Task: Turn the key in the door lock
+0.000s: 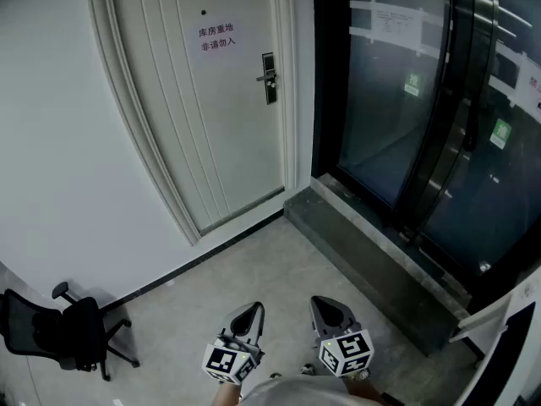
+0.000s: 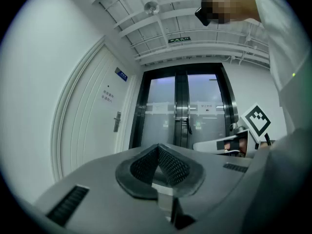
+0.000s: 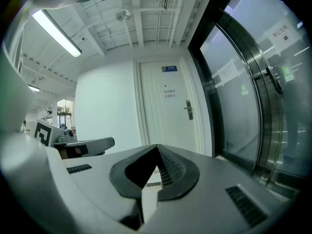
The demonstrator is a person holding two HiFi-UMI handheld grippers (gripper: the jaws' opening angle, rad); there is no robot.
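Left gripper: the grey hand-held left gripper (image 2: 157,147) has its jaws pressed together with nothing between them; it is held level, low by the person's body.
Right gripper: the grey right gripper (image 3: 156,147) has its jaws closed tip to tip and is empty.
Door lock: dark narrow lock plate (image 1: 270,78) at the right edge of the white panelled door (image 1: 211,134), well apart from both grippers.
Lock axis: upright; its lever handle (image 1: 263,77) points left, towards the door's middle.
Key: the key is too small to make out.
Nearby: black-framed glass doors (image 1: 397,100); black office chair (image 1: 59,332).

An office-building entrance hall: a white door (image 1: 211,100) bearing a printed notice (image 1: 217,39), black-framed glass double doors (image 2: 183,108), a green exit sign (image 2: 179,40), a swivel office chair (image 1: 59,332), and a strip ceiling light (image 3: 56,33).
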